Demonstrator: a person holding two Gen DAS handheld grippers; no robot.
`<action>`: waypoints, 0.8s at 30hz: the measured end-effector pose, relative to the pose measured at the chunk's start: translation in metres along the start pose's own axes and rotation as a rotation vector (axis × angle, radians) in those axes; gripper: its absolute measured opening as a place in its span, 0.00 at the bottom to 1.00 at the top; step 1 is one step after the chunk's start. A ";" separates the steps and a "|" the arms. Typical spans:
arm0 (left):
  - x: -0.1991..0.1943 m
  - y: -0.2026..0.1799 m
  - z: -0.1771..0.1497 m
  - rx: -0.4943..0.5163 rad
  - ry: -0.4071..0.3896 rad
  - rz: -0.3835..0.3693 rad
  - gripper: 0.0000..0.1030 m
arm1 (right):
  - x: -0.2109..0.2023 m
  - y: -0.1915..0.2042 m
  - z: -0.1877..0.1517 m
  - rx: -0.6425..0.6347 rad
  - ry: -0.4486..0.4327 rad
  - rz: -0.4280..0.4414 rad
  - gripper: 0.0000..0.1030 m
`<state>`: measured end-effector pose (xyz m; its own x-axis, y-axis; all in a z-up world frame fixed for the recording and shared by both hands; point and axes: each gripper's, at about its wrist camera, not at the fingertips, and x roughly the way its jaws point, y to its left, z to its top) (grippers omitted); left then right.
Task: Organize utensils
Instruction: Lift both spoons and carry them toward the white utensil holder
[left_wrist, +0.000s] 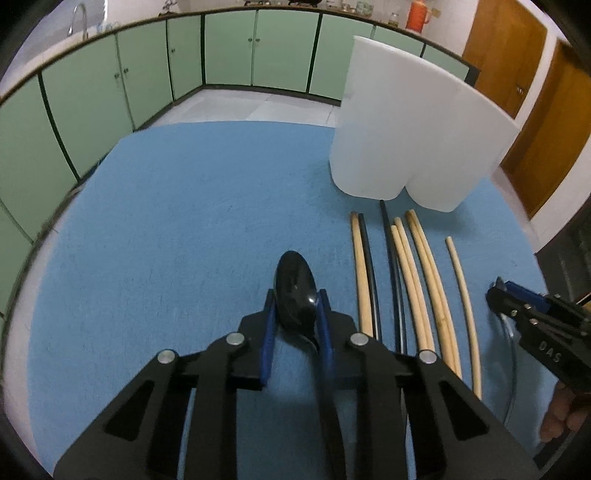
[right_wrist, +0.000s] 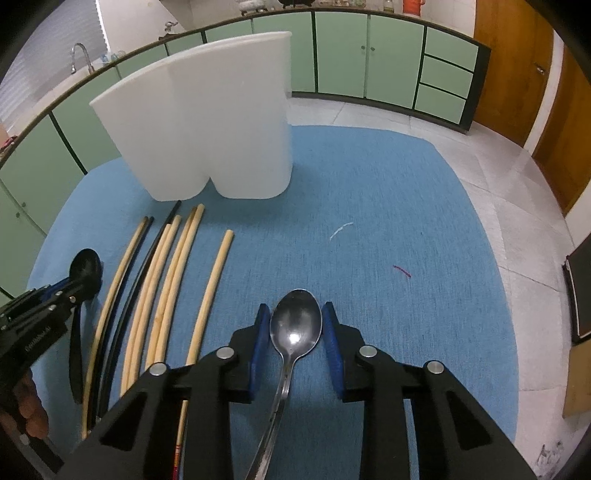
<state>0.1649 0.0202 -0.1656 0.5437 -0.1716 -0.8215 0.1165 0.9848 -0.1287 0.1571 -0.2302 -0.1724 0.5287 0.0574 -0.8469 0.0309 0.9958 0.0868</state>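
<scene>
The left gripper (left_wrist: 297, 314), at six o'clock in its own view, has its blue pads (left_wrist: 269, 325) pressed against the sides of a glossy black plastic spoon (left_wrist: 295, 291), bowl pointing to twelve o'clock over the blue felt table mat (left_wrist: 177, 221). The grip sits on the rounded bowl near the neck, so the likeliest failure is the spoon squirting forward or twisting between the pads as it is lifted.

At three o'clock from that spoon lies a row of pale wooden and black chopsticks (left_wrist: 413, 280), nearly parallel, several touching. A swing of either tool could sweep across and scatter them.

At one o'clock stands the white plastic two-lobed utensil holder (left_wrist: 406, 140), tall and light-looking; a handle knocking its rim might tip it.

The right gripper (right_wrist: 295, 325) has its jaws partly open around a shiny steel spoon (right_wrist: 295, 328), which rests on the mat; narrow gaps show on both sides of the bowl, so it holds nothing. Closing there would again pinch a curved, slick bowl, inviting slip.
</scene>
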 end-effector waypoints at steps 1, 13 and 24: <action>-0.001 0.001 -0.001 -0.007 -0.001 -0.001 0.45 | 0.000 0.000 0.000 -0.001 -0.001 0.001 0.28; 0.003 0.001 0.007 0.007 0.001 0.057 0.67 | -0.009 -0.024 0.002 -0.018 -0.017 0.037 0.43; 0.005 0.002 0.018 0.009 -0.008 0.051 0.52 | -0.008 -0.028 0.008 0.013 0.012 0.034 0.47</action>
<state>0.1828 0.0209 -0.1598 0.5554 -0.1210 -0.8227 0.0956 0.9921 -0.0813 0.1588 -0.2595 -0.1635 0.5191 0.0926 -0.8497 0.0237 0.9922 0.1226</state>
